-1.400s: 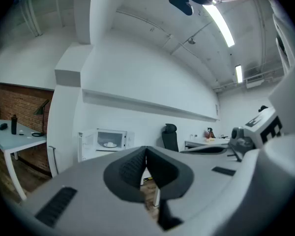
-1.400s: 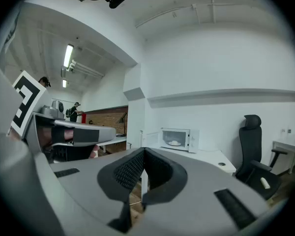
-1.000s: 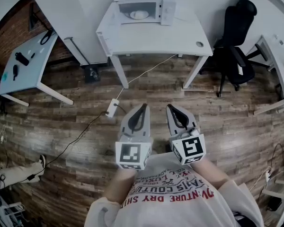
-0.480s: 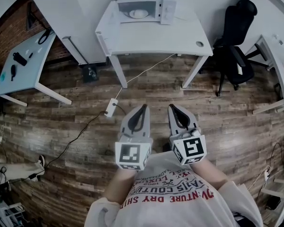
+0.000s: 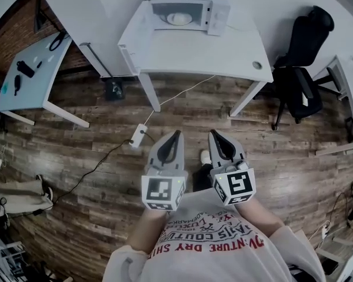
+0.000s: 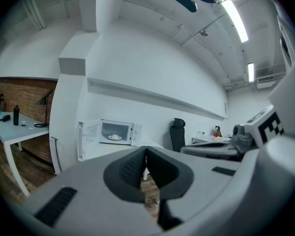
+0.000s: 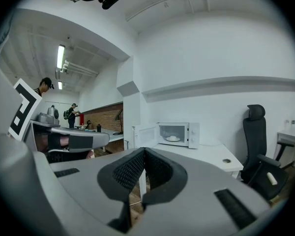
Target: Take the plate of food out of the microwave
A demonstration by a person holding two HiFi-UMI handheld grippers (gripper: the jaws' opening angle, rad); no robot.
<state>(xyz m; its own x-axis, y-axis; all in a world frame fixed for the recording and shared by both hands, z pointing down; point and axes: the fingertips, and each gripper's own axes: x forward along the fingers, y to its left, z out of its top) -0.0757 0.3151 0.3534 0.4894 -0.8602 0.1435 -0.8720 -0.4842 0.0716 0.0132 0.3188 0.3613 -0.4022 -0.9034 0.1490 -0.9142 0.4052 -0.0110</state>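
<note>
Plate of food (image 5: 177, 18) sits inside the open microwave (image 5: 217, 16) on a white table (image 5: 194, 51), well apart from the left gripper (image 5: 176, 133) and right gripper (image 5: 212, 133), both jaws pressed together, empty.

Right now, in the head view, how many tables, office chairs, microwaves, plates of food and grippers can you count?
tables: 3 (microwave table, left table, right-edge table)
office chair: 1
microwave: 1
plate of food: 1, inside the microwave
grippers: 2 (left gripper, right gripper, both with jaws shut and empty)
total: 8
</note>
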